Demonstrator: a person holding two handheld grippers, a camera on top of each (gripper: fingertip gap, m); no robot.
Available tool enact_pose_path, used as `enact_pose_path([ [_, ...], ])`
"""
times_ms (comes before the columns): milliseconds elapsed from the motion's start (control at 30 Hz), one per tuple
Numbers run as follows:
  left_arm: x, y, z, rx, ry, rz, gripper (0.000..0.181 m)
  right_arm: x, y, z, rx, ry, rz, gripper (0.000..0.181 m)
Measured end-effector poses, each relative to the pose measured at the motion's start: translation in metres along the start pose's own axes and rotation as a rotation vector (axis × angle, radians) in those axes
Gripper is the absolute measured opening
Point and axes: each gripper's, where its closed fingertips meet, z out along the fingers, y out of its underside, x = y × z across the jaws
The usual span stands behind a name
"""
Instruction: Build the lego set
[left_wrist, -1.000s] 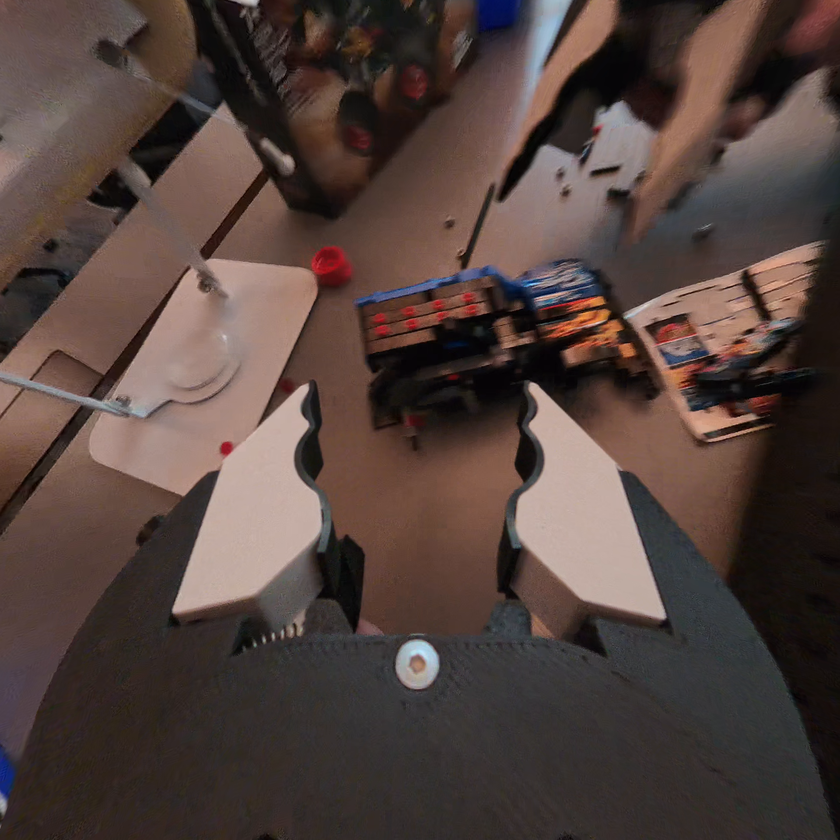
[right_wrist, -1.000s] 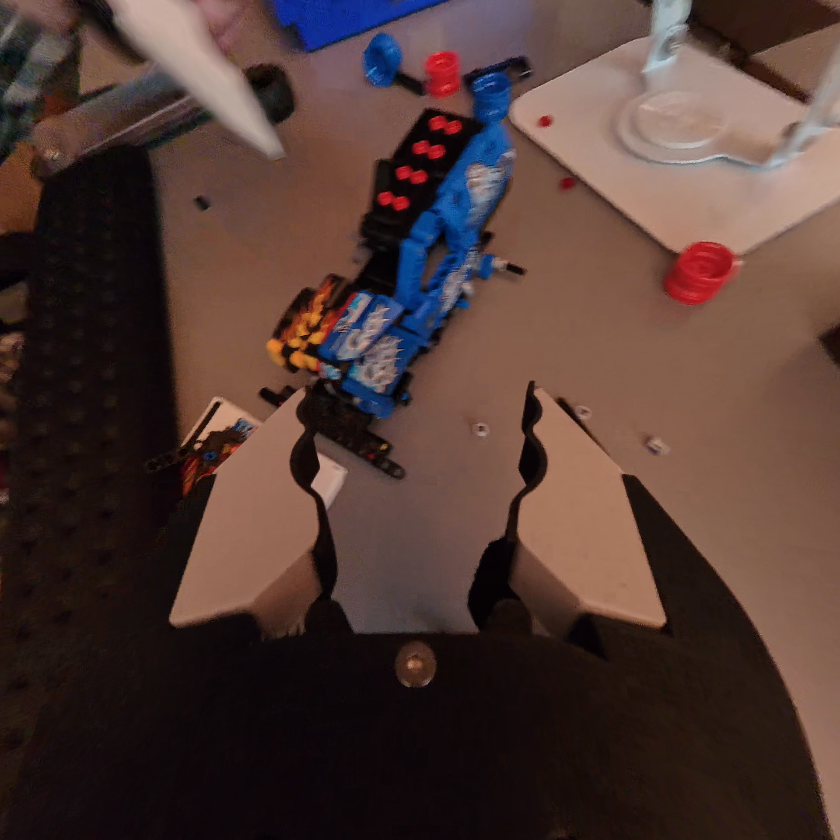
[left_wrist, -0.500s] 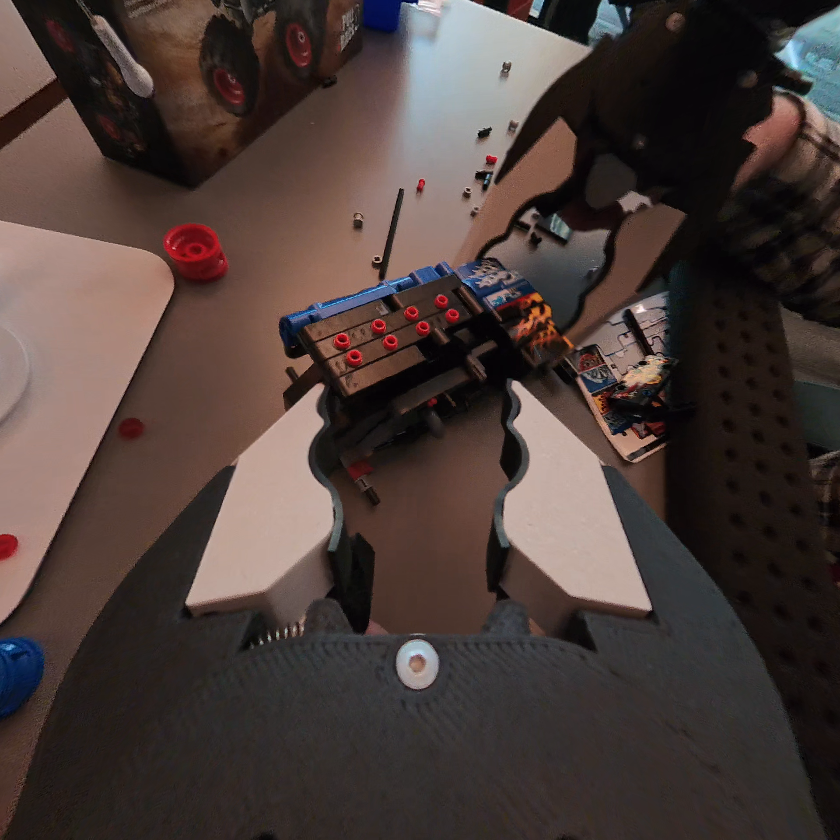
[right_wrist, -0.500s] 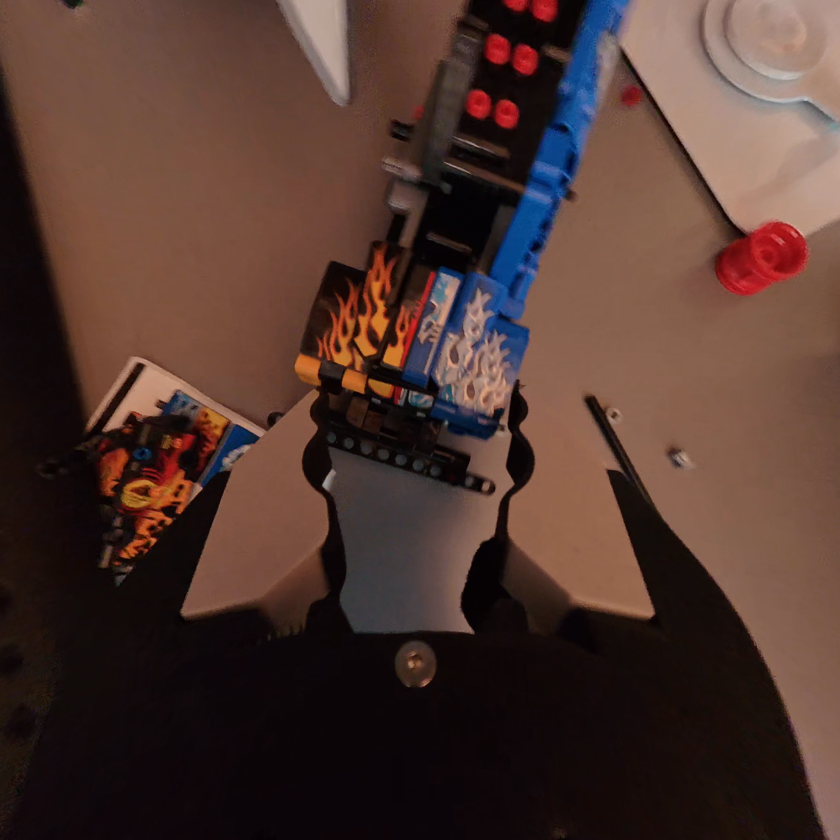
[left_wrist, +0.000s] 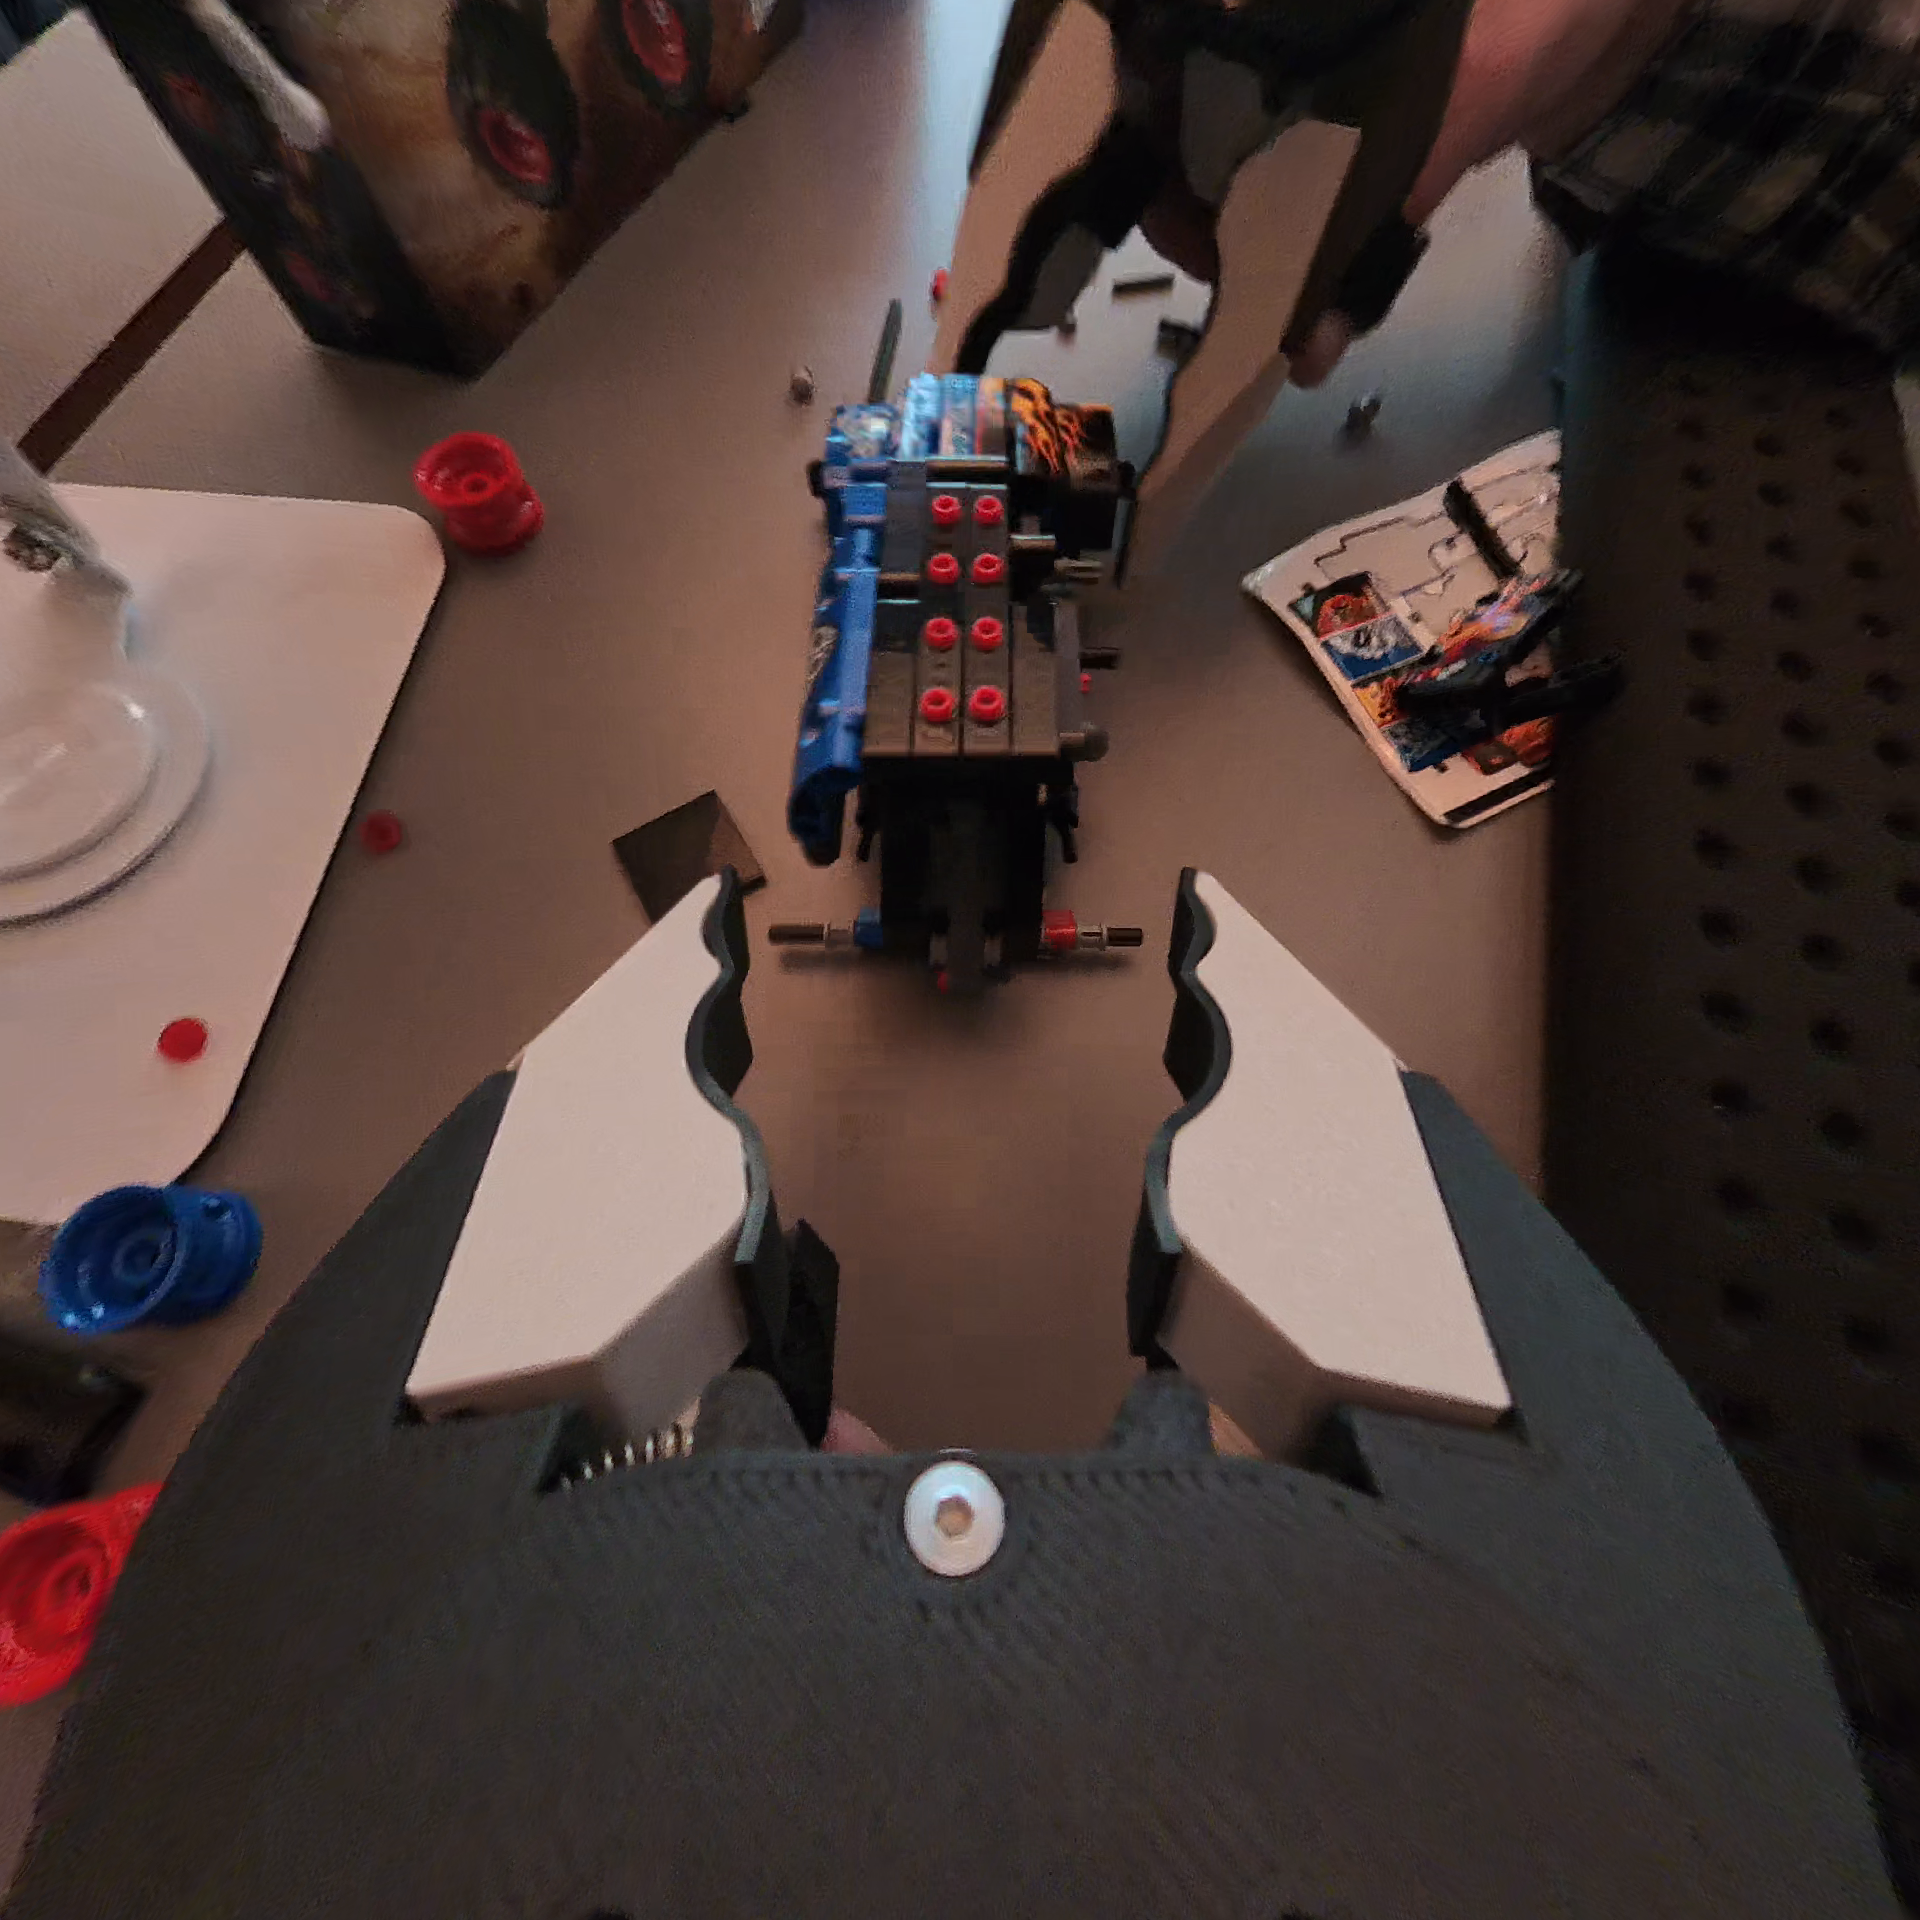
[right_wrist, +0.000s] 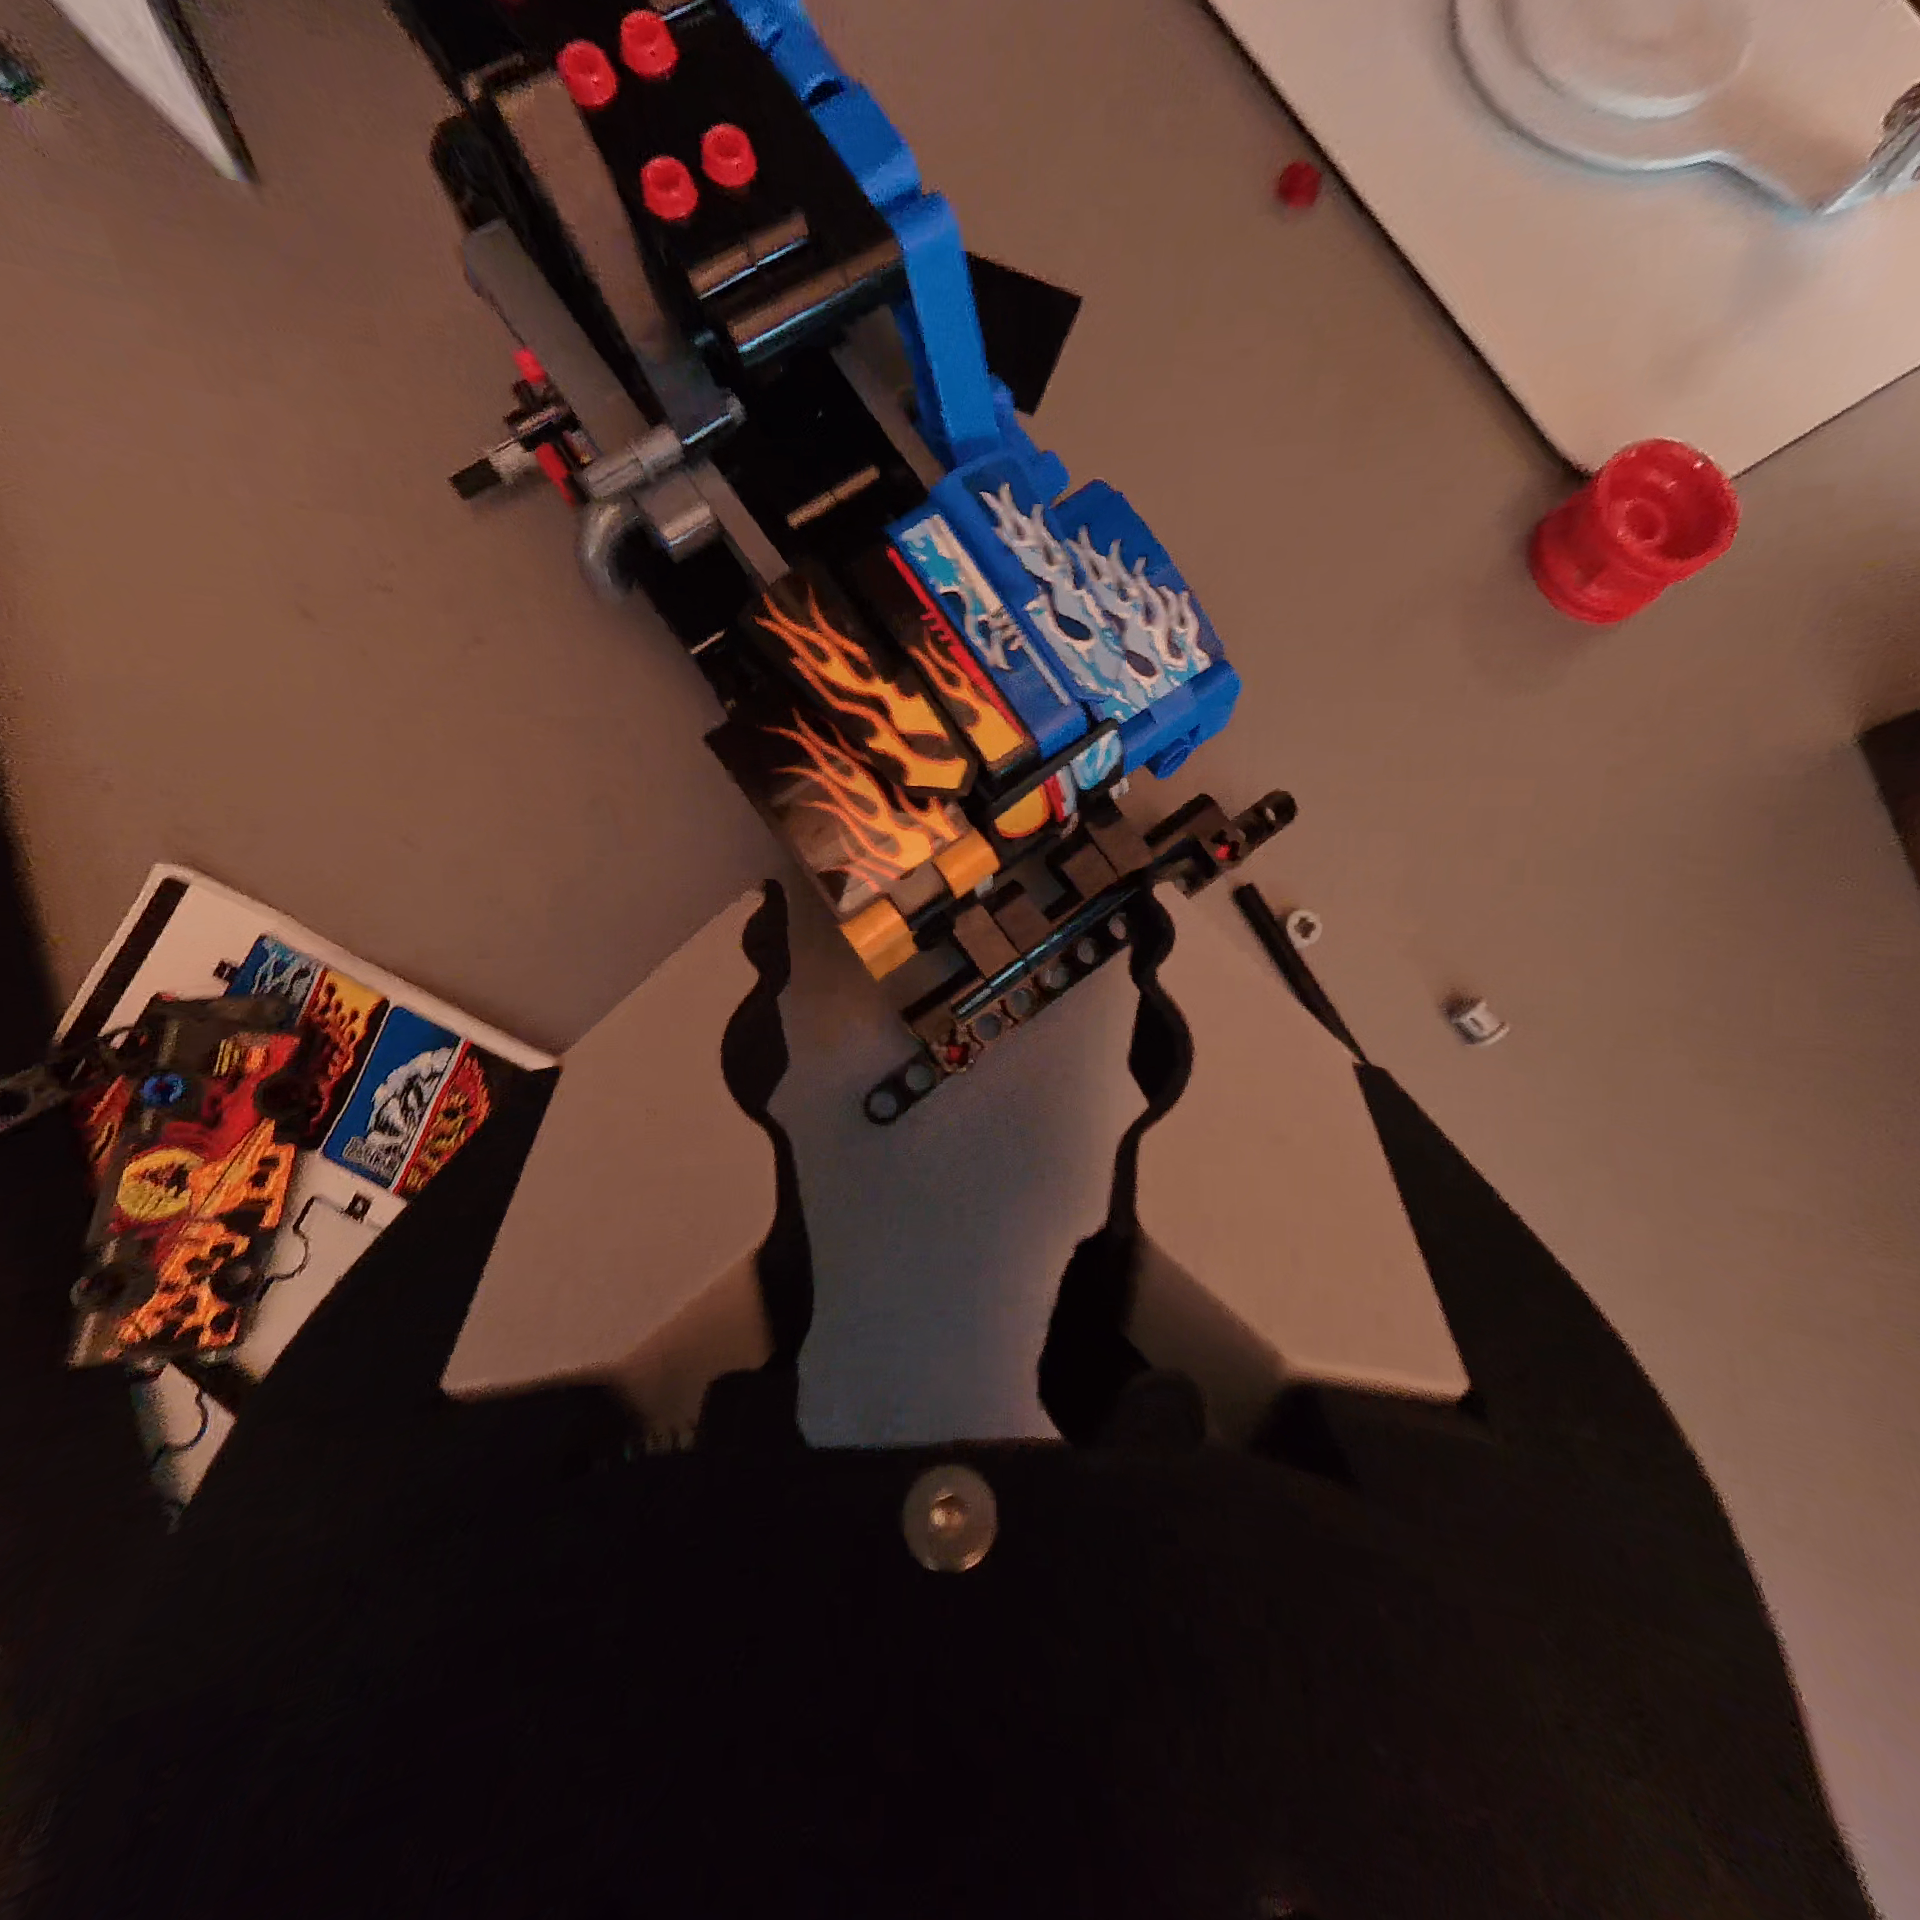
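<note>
The lego truck (left_wrist: 956, 644) lies on the brown table, black with red studs and one blue side. My left gripper (left_wrist: 956, 904) is open at its rear end, and the rear axle (left_wrist: 1081, 935) lies just ahead, between the fingertips. My right gripper (right_wrist: 956, 914) is open at the truck's flame-stickered front (right_wrist: 935, 707). The black front beam (right_wrist: 1039, 977) lies between its fingertips. I cannot tell whether the fingers touch it. The right gripper also shows at the far end in the left wrist view (left_wrist: 1143, 312).
Red wheel hubs (left_wrist: 478, 488) (right_wrist: 1631, 530) and a blue hub (left_wrist: 145, 1257) lie loose. A white base plate (left_wrist: 208, 727) sits left, the set's box (left_wrist: 416, 156) behind it. A sticker sheet (left_wrist: 1351, 623) (right_wrist: 395, 1091) bears a black flame-printed sub-assembly (right_wrist: 177, 1195). A black axle rod (right_wrist: 1288, 956) is nearby. The tips of one gripper are about 15 cm away from the tips of the other. Between my right fingertips and the black axle rod (right_wrist: 1288, 956) there is roughly 4 cm.
My left gripper has swung round to the truck's rear, so the truck now lies lengthwise ahead. My right gripper has come down close onto the truck's front.
</note>
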Motion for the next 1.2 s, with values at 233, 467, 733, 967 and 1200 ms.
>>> enact_pose_path([
  [233,-0.015,-0.014,0.020,-0.013,-0.023,-0.039,0.055,0.002,-0.022,0.002,0.050,-0.078,0.093,0.030],
  [467,-0.001,0.005,-0.021,-0.013,0.015,-0.153,0.054,-0.042,-0.045,0.017,0.011,-0.212,0.022,0.037],
  [733,0.044,0.052,-0.045,-0.092,-0.042,-0.038,0.054,-0.082,-0.042,0.018,-0.016,-0.272,-0.164,0.053],
  [967,0.023,0.048,-0.041,-0.072,-0.161,-0.083,0.054,0.031,-0.022,-0.056,0.094,0.001,0.080,0.052],
  [1200,0.016,0.045,-0.044,-0.043,-0.168,-0.079,0.068,0.068,0.021,-0.059,-0.022,0.102,0.116,0.048],
])
